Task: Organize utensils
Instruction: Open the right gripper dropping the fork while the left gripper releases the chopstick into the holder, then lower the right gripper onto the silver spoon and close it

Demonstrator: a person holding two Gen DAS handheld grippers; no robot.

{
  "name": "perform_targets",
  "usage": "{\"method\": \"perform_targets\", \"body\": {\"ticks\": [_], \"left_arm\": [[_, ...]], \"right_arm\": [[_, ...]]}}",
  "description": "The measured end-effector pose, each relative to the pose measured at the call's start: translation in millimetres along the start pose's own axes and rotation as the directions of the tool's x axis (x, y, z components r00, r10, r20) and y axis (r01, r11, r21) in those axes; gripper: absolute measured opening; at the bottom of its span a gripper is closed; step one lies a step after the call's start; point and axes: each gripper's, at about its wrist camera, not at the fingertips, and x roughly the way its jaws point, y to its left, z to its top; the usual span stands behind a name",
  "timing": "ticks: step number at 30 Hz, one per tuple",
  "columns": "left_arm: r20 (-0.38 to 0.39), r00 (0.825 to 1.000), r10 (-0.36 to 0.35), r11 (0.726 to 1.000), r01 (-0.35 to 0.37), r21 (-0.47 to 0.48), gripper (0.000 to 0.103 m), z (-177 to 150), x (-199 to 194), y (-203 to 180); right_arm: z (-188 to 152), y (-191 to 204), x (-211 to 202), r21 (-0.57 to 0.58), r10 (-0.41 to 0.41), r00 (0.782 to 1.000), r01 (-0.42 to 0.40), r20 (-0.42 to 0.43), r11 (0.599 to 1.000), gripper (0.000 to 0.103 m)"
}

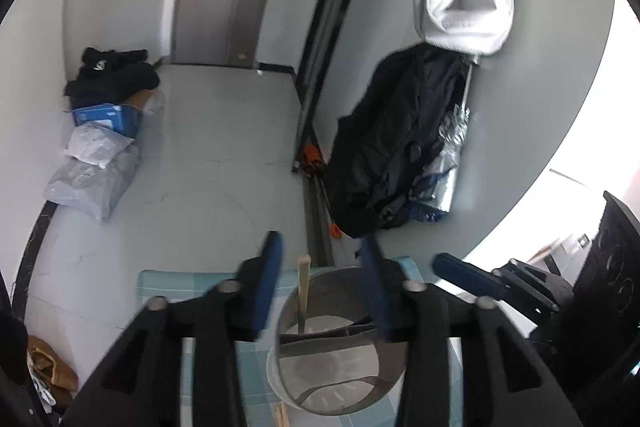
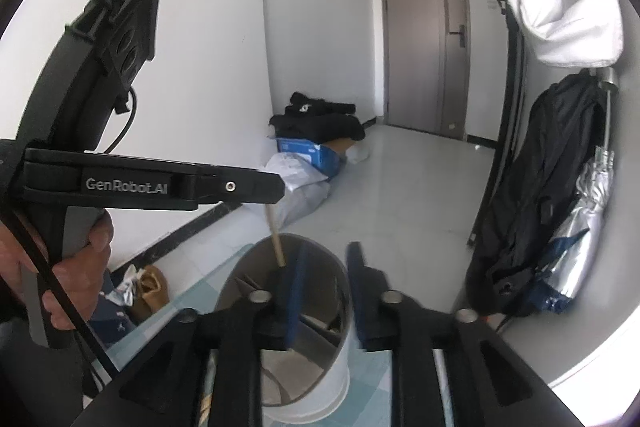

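Two grippers over one cup right now, so here's how it looks from each side.

Left wrist view first: my left gripper (image 1: 320,247) hangs above the metal cup (image 1: 336,339), which sits low in the middle of the frame on the blue checked mat (image 1: 168,283). The fingers are spread wide with nothing between them. A wooden chopstick (image 1: 303,291) stands in the cup, leaning on the far rim, top end poking up between my blue pads (image 1: 268,283). At the bottom edge, another pair of wooden tips (image 1: 282,417) lies on the mat beside the cup. My right gripper (image 1: 468,277) shows at the right edge.

Right wrist view: the right gripper (image 2: 324,263) is tipped down over the same cup, lower centre, one blue pad dipping inside the rim and the other outside it. Fingers fairly narrow; I can't see them holding anything. The left gripper crosses the frame's left side, level, with my left hand (image 2: 60,267) wrapped round the grip, trigger not squeezed as far as I can tell.

Handling guess: the chopstick is light, stiff and thin, so it'll roll or twist in the pads. I'd pinch the upper part, well clear of the rim. The cup looks light and tippy too.
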Motion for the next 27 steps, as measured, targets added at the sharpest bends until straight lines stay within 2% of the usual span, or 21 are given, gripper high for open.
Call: {"method": "perform_targets", "body": {"ticks": [1, 3, 5, 7, 8, 9, 11, 14, 16, 18, 21, 25, 27], "left_arm": [[0.006, 1.000, 0.004, 1.000, -0.004, -0.010, 0.042, -0.6, -4.2, 0.9], [0.007, 1.000, 0.018, 1.000, -0.017, -0.025, 0.043, -2.4, -9.3, 3.1], [0.011, 0.999, 0.038, 0.998, -0.037, -0.042, 0.045, -5.0, -14.5, 5.1], [0.020, 0.998, 0.064, 0.997, -0.063, -0.054, 0.054, -8.3, -21.1, 5.4], [0.030, 0.996, 0.081, 0.995, -0.079, -0.058, 0.059, -10.5, -25.5, 5.0], [0.048, 0.994, 0.097, 0.994, -0.094, -0.062, 0.063, -13.5, -31.8, 4.0], [0.068, 0.987, 0.146, 0.987, -0.142, -0.069, 0.077, -18.8, -42.3, 3.1], [0.098, 0.978, 0.183, 0.980, -0.174, -0.093, 0.080, -27.6, -59.0, 4.6], [0.131, 0.976, 0.176, 0.981, -0.162, -0.110, 0.080, -36.3, -71.3, 5.3], [0.162, 0.966, 0.202, 0.976, -0.185, -0.118, 0.086, -42.7, -80.8, 5.4], [0.173, 0.964, 0.203, 0.974, -0.181, -0.137, 0.092, -53.7, -88.5, 5.6], [0.197, 0.946, 0.259, 0.960, -0.228, -0.165, 0.102, -67.2, -92.9, 4.3], [0.196, 0.941, 0.275, 0.956, -0.245, -0.163, 0.102, -74.0, -93.9, 2.4]], "right_arm": [[-0.4, -0.6, -2.8, 0.006, 0.004, 1.000, -0.004, 0.006, 1.000, 0.026], [-0.2, 0.2, -10.4, 0.012, -0.012, 1.000, 0.011, 0.016, 1.000, 0.037], [-0.8, 1.6, -19.0, 0.021, -0.031, 0.999, 0.030, 0.024, 0.999, 0.043], [-2.2, 3.3, -26.0, 0.033, -0.050, 0.999, 0.049, 0.021, 0.998, 0.055], [-3.1, 3.9, -27.8, 0.037, -0.059, 0.998, 0.059, 0.020, 0.998, 0.067], [-5.5, 4.3, -30.5, 0.045, -0.068, 0.997, 0.067, 0.022, 0.997, 0.072], [-9.6, 6.2, -36.3, 0.056, -0.065, 0.998, 0.063, 0.028, 0.996, 0.072], [-17.2, 12.6, -44.2, 0.069, -0.071, 0.997, 0.069, 0.028, 0.995, 0.072], [-21.5, 17.4, -51.0, 0.077, -0.073, 0.997, 0.070, 0.035, 0.995, 0.074], [-27.2, 23.9, -60.2, 0.086, -0.079, 0.996, 0.076, 0.040, 0.993, 0.079], [-32.8, 31.8, -70.4, 0.104, -0.068, 0.996, 0.062, 0.053, 0.993, 0.080], [-46.4, 38.1, -77.2, 0.125, -0.076, 0.995, 0.068, 0.064, 0.990, 0.084], [-54.3, 41.0, -78.4, 0.131, -0.079, 0.995, 0.072, 0.053, 0.989, 0.084]]}}
